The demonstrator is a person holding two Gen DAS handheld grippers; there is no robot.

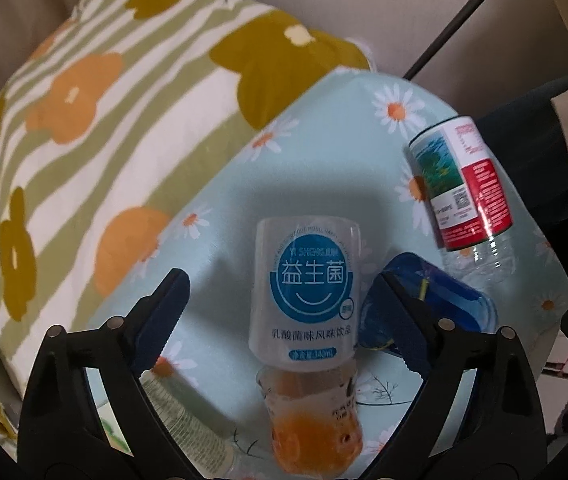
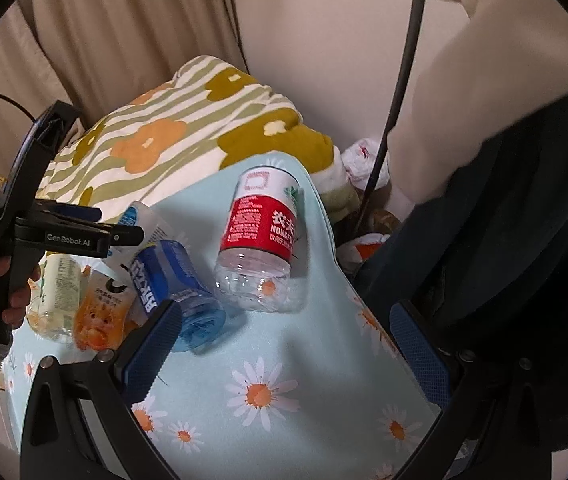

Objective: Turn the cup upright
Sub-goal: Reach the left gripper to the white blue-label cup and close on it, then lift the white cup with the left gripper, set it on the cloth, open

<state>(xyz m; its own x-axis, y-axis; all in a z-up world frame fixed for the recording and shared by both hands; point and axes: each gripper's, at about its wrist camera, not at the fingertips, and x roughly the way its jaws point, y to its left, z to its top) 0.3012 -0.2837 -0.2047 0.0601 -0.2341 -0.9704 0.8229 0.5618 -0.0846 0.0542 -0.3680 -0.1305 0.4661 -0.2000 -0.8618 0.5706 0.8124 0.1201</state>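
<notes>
Several bottles lie on a daisy-print cloth [image 1: 324, 152]. In the left wrist view a white-labelled bottle with blue writing [image 1: 304, 288] lies between my left gripper's open fingers [image 1: 284, 308], pointing away, with an orange-labelled bottle [image 1: 312, 420] below it. A blue bottle [image 1: 424, 300] lies just behind the right finger. A red-and-white water bottle [image 1: 460, 184] lies further right. In the right wrist view my right gripper [image 2: 284, 344] is open and empty above the cloth [image 2: 284, 380], near the blue bottle [image 2: 180, 288] and the red-labelled bottle [image 2: 262, 236]. The left gripper [image 2: 84, 232] shows at the left.
A striped flower-print quilt [image 1: 104, 120] lies behind the cloth. A pale-labelled bottle [image 2: 58, 292] lies at the left by the orange one [image 2: 102, 312]. A dark garment [image 2: 504, 240] hangs at the right by the cloth's edge. A black pole [image 2: 400, 80] stands behind.
</notes>
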